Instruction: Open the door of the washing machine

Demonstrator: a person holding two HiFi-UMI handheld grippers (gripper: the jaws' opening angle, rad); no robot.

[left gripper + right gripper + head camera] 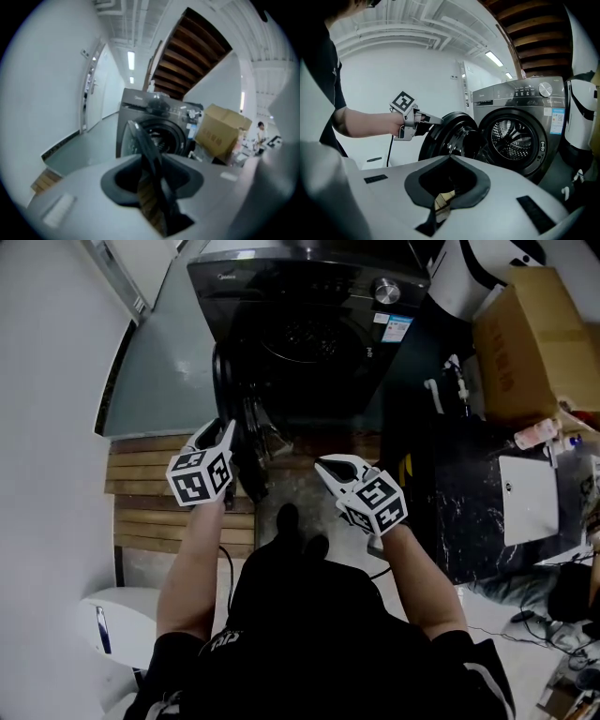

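The dark grey washing machine point(309, 296) point(520, 126) stands ahead with its drum uncovered. Its round door point(236, 418) point(450, 136) hangs swung out to the left, edge-on to me. My left gripper point(228, 430) point(433, 120) reaches the door's rim. In the left gripper view the rim point(147, 150) runs between the jaws, and a strip of floor shows beside it. My right gripper point(325, 466) hangs shut and empty, back from the machine's front.
A cardboard box point(525, 343) point(220, 133) and a white appliance point(478, 268) stand right of the machine. A dark marbled slab point(450, 512) lies on the right. Wooden slats point(141, 474) cover the floor at left, by a white wall. A white object point(112, 624) sits lower left.
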